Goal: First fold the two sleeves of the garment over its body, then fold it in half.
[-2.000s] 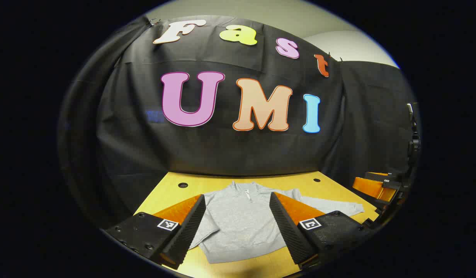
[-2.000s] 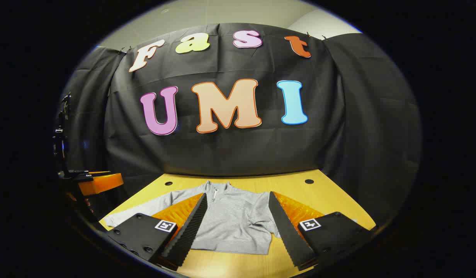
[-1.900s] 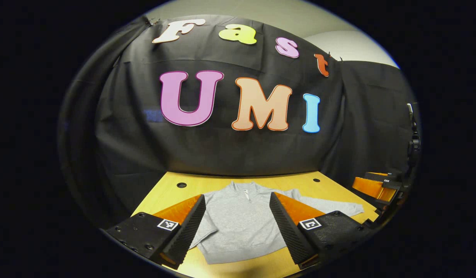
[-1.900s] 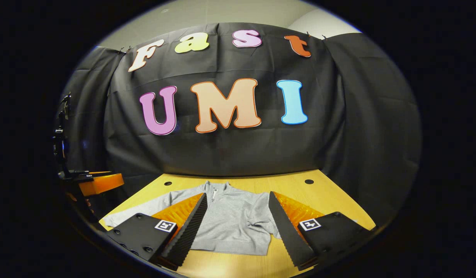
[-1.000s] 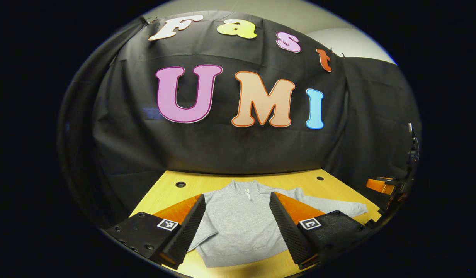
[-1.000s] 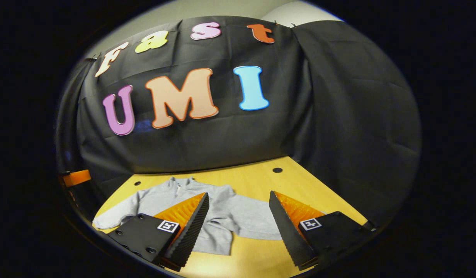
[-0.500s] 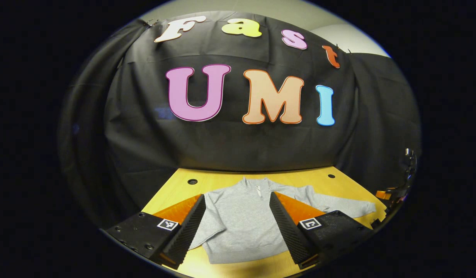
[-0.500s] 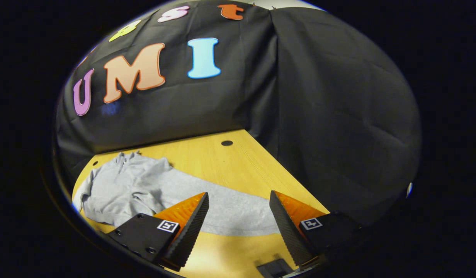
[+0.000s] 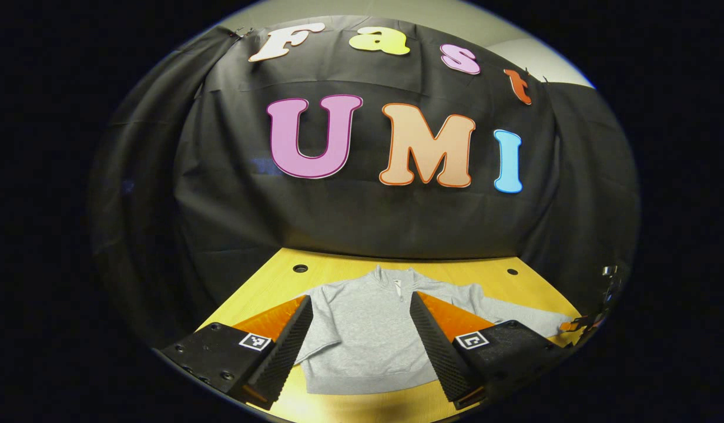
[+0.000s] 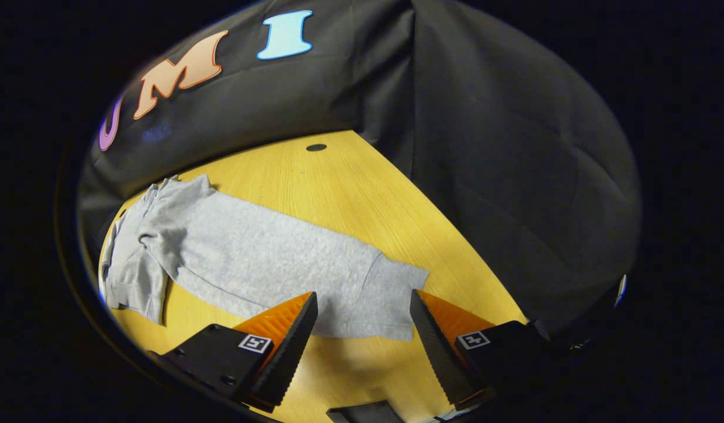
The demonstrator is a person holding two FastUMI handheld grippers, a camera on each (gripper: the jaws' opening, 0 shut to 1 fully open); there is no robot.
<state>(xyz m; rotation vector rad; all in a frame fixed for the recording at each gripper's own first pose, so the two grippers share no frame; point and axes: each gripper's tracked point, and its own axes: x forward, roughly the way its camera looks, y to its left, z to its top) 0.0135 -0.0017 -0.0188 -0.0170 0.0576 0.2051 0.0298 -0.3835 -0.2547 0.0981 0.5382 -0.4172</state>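
A grey zip-neck sweatshirt [image 9: 362, 335] lies flat, front up, on the yellow wooden table [image 9: 338, 276]. In the left gripper view its body sits between the fingers of my left gripper [image 9: 361, 296], which hangs open above it and holds nothing. One sleeve [image 9: 515, 314] stretches out to the right, and the right gripper [image 9: 585, 323] shows at that sleeve's end. In the right gripper view that sleeve [image 10: 262, 247] runs from the body [image 10: 133, 264] at the left down to its cuff [image 10: 391, 305]. My right gripper [image 10: 362, 295] is open just above the cuff, with one finger on each side of it.
Black cloth walls close the table [image 10: 338, 182] in at the back and on the right. Round holes [image 10: 316, 147] sit near the table's far corners [image 9: 300, 268]. A dark flat object [image 10: 362, 412] lies at the near edge below the right gripper.
My right gripper has swung to the right and come down over the outstretched sleeve's cuff. The left gripper has drifted only a little. The sweatshirt has not moved.
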